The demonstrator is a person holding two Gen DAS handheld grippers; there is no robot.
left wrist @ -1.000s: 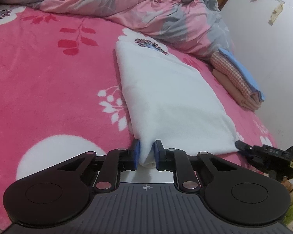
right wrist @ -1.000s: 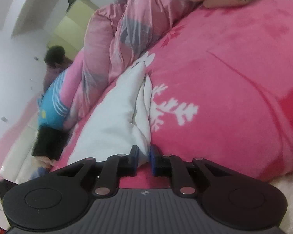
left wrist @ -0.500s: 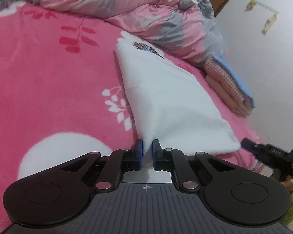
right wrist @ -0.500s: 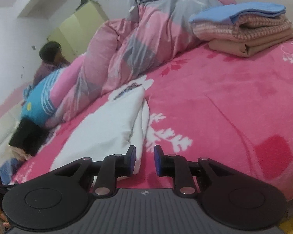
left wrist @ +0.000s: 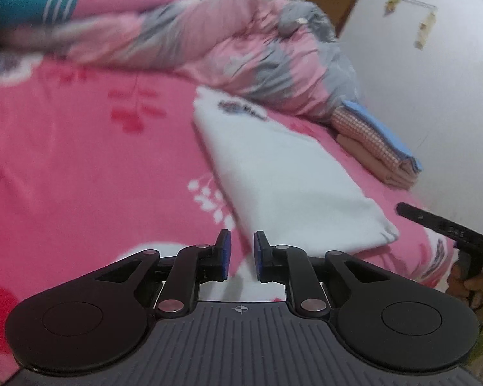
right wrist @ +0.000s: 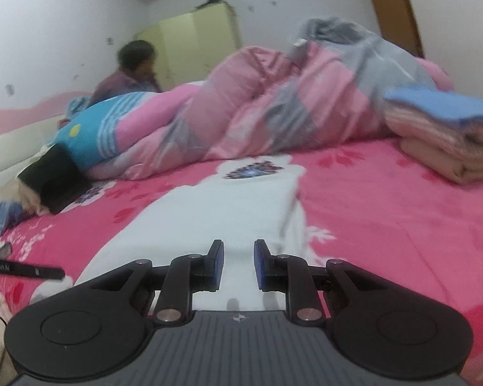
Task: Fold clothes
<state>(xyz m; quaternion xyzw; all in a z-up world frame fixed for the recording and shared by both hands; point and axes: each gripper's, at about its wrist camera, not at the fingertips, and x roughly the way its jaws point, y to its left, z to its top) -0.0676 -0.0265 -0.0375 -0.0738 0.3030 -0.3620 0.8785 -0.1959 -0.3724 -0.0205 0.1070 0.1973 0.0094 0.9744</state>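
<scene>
Cloth [left wrist: 283, 173]: white, folded, flat on my pink bed [left wrist: 80, 160].
Left gripper [left wrist: 240, 252]: jaws just opened a little, nothing between them.
Right gripper [right wrist: 239, 265]: parted, empty, I hold it over cloth.

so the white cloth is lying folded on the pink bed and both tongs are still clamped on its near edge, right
Not quite. The white cloth does lie folded on the pink bed, but neither pair of tongs grips it. The left wrist view shows the left tongs just opened, nothing between the pads; the right wrist view shows the right tongs open above the cloth.
</scene>
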